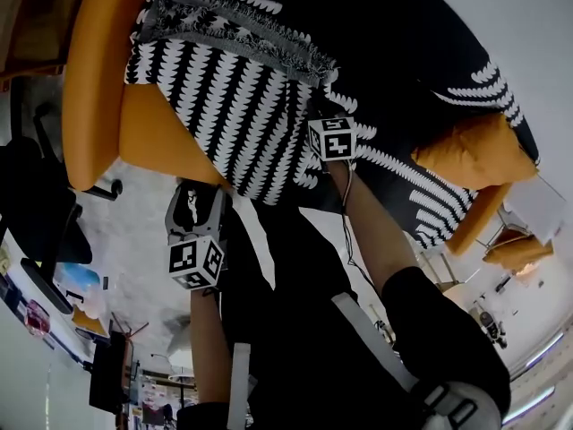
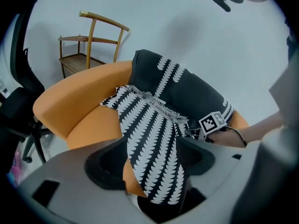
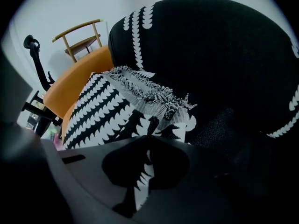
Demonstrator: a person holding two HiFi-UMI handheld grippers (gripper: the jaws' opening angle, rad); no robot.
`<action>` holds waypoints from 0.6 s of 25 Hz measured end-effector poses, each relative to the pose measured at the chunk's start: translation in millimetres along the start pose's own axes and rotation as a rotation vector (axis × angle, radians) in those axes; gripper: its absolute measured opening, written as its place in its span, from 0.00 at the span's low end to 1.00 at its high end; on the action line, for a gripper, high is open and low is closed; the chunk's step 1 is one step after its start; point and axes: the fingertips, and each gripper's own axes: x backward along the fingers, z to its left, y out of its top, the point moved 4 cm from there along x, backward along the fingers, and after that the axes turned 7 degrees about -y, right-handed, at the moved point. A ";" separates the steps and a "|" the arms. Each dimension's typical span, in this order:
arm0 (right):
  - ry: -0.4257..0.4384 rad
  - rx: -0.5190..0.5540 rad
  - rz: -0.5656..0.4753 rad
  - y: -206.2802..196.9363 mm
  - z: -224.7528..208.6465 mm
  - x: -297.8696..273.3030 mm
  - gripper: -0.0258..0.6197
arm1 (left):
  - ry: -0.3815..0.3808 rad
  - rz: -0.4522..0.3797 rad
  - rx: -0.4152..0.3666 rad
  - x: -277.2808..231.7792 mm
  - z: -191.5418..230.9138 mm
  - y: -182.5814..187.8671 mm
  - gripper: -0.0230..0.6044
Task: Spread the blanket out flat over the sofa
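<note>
Landmark: the orange sofa (image 1: 97, 79); every place below is given from it.
Blanket: the black blanket (image 1: 242, 97) with rows of white leaf shapes lies on the sofa, still doubled. One patterned layer is folded back over the seat with its fringe on top, and the dark part is heaped against the backrest.
Long axis: the blanket runs along the sofa's length, and its patterned end hangs over the seat's front edge toward the person.
Left gripper (image 2: 154, 164): at the seat's front edge. Its jaws stand apart with the hanging fold between them, and a sliver of orange shows beside the cloth, so I judge nothing is pinched yet.
Right gripper (image 3: 145, 157): farther along the front edge, just below the fringe, jaws pressed together on a thin fold of the blanket.
Key relation: both grippers sit at the near hem, with the cloth lying ahead of them and up toward the backrest. The right one is nearer the fringe, so it likely leads any pull that opens the fold.
Surface: smooth upholstery, rounded arm, loose orange cushion (image 1: 474, 150) at the far end.
Room: pale floor (image 1: 134, 231), plain wall (image 2: 187, 22), wooden chair (image 2: 88, 45) behind the sofa, office chair (image 1: 36, 204) beside its arm.
</note>
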 end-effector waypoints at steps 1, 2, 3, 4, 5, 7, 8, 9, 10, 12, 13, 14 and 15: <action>-0.002 -0.005 -0.016 1.4 2.6 6.4 0.07 | 0.000 -0.006 -0.003 2.5 0.1 0.4 0.56; -0.001 -0.006 -0.032 3.1 5.9 13.2 0.07 | 0.000 -0.012 -0.005 4.9 -0.1 0.9 0.56; 0.003 -0.002 -0.047 4.8 9.7 20.0 0.07 | 0.000 -0.016 -0.004 7.0 -0.8 1.3 0.56; 0.011 0.006 -0.061 6.5 14.0 26.4 0.07 | 0.000 -0.019 -0.002 8.6 -1.8 2.1 0.56; 0.021 0.014 -0.073 8.3 18.9 31.9 0.07 | 0.000 -0.021 -0.003 9.9 -2.6 3.4 0.56; 0.045 0.033 -0.093 11.7 32.0 40.5 0.07 | 0.001 -0.030 -0.011 12.7 -1.8 6.8 0.56; 0.059 0.047 -0.102 13.1 40.5 44.0 0.07 | 0.003 -0.037 -0.012 14.6 0.2 7.4 0.56; 0.073 0.063 -0.112 14.3 50.2 47.2 0.07 | 0.005 -0.044 -0.009 16.8 2.9 6.8 0.56; 0.089 0.080 -0.120 15.4 60.8 50.4 0.07 | 0.006 -0.051 -0.001 19.2 5.6 5.0 0.56; 0.119 0.116 -0.133 17.2 83.1 57.6 0.07 | 0.004 -0.059 0.014 25.5 10.3 0.4 0.56; 0.132 0.133 -0.138 18.2 94.6 62.3 0.07 | 0.002 -0.063 0.017 30.2 12.0 -1.4 0.56; 0.143 0.147 -0.143 19.3 106.0 67.6 0.07 | -0.001 -0.067 0.017 35.8 13.6 -3.0 0.56; 0.153 0.159 -0.149 20.3 117.1 73.2 0.07 | -0.003 -0.072 0.018 41.8 15.5 -4.7 0.56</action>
